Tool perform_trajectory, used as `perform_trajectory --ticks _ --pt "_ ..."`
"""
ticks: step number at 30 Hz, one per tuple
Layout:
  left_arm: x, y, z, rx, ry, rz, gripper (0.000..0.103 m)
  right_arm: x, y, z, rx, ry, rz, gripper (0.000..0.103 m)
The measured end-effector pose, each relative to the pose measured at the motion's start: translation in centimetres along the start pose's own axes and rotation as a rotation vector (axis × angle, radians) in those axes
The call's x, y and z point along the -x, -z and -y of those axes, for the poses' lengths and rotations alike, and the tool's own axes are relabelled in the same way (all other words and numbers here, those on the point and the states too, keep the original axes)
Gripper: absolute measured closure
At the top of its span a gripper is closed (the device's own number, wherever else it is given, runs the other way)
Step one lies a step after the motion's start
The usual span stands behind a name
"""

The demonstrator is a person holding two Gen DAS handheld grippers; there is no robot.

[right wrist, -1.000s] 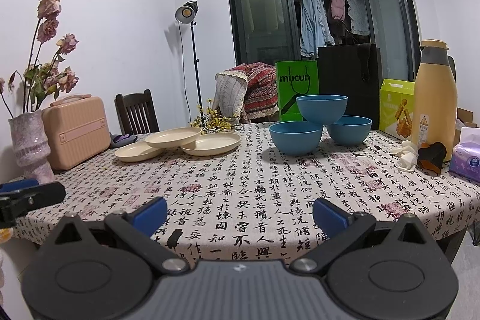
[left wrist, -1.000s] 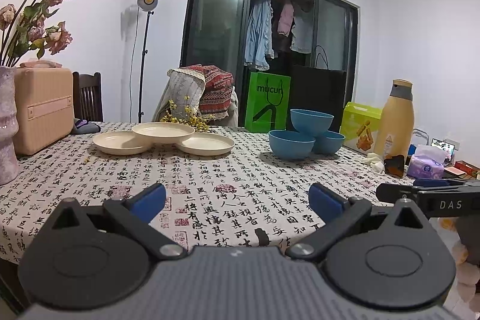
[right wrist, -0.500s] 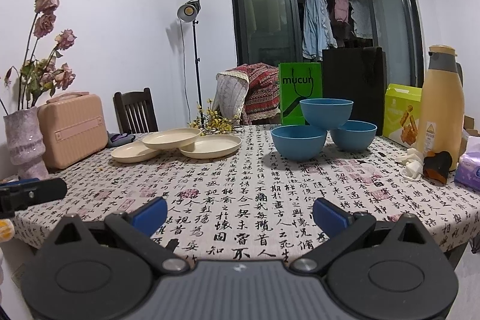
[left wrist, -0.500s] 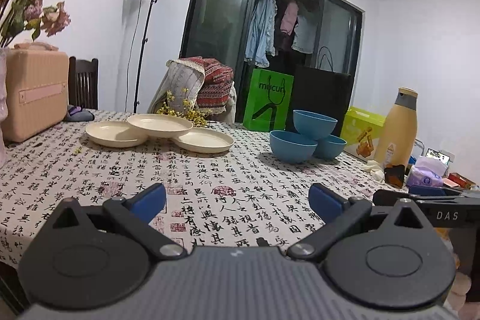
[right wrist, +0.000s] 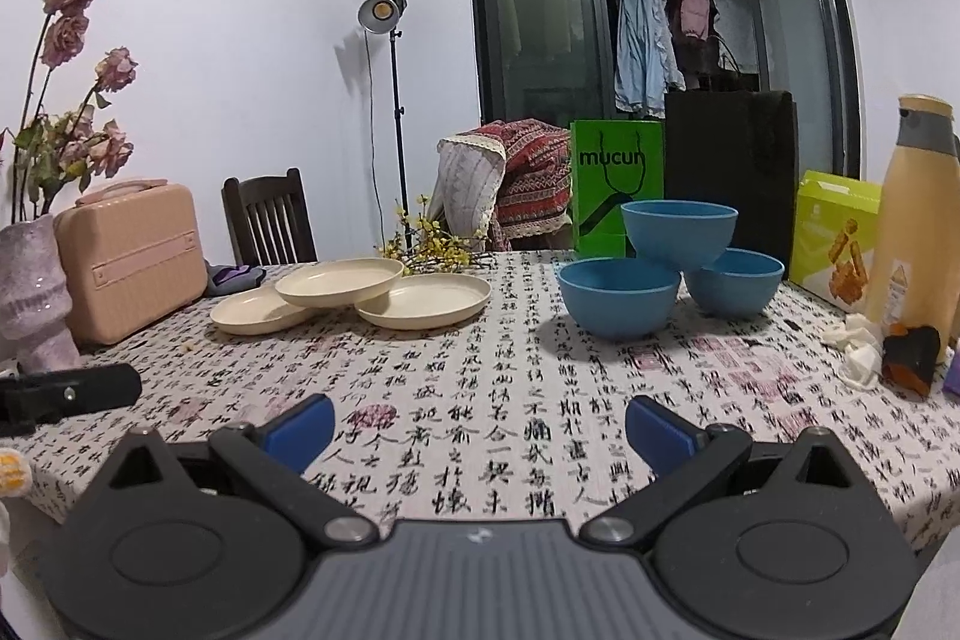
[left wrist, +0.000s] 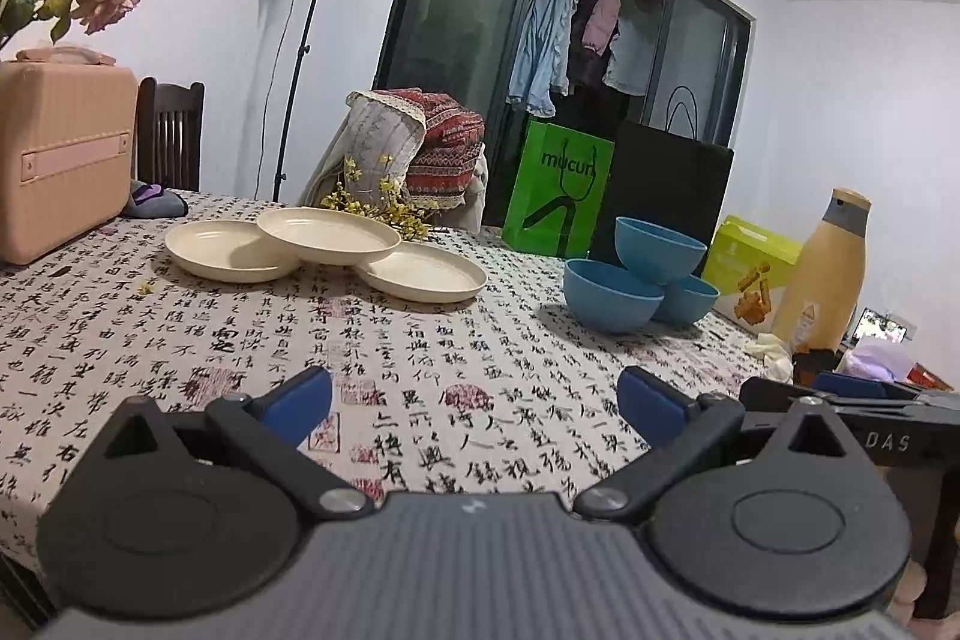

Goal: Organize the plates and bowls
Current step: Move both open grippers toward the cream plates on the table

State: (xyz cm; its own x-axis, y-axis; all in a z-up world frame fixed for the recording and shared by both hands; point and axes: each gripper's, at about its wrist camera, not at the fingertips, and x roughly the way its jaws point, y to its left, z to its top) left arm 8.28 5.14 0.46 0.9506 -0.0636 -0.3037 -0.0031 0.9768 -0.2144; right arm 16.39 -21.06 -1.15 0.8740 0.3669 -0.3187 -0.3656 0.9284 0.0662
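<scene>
Seen only from the right wrist: a mottled lilac vase (right wrist: 33,280) at the table's left edge under the dried roses (right wrist: 72,100), a black-and-orange object (right wrist: 911,358) beside crumpled white tissue (right wrist: 858,349) near the right edge, and the left gripper's black finger poking in at far left. Seen only from the left wrist: a lilac tissue pack (left wrist: 879,361) past the right edge and the side of the right gripper lettered "DAS".

Readable elsewhere: "mucun" on the green paper bag (left wrist: 555,187) behind the far edge; black Chinese characters and red seal stamps across the tablecloth (right wrist: 480,400), too stylised to read.

Left gripper (left wrist: 474,397) spread wide, blue pads far apart, empty, held low above the near edge. Right gripper (right wrist: 480,427) likewise wide open, empty, above the near edge.

Three cream plates (left wrist: 327,235) toward the far left of the table, the middle one resting on the rims of the other two. Three blue bowls (right wrist: 678,235) toward the far right, one perched on the rims of the two below. Pink hard case (right wrist: 129,259) at the left edge, tan bottle (right wrist: 915,214) and yellow-green box (right wrist: 834,232) at the right.
</scene>
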Motion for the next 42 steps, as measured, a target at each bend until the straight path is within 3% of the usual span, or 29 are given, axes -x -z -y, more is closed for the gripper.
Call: perform_trajectory --ticks 24,42 --pt "-6.7 -4.5 -2.0 0.004 0.039 -0.007 0.000 -9.1 -3.9 0.9 -0.051 -0.005 -0.034 0.000" --pt "-12.2 -7.6 -4.9 0.029 -0.063 -0.032 0.000 -15.8 -6.4 0.8 -0.066 -0.010 -0.056 0.000"
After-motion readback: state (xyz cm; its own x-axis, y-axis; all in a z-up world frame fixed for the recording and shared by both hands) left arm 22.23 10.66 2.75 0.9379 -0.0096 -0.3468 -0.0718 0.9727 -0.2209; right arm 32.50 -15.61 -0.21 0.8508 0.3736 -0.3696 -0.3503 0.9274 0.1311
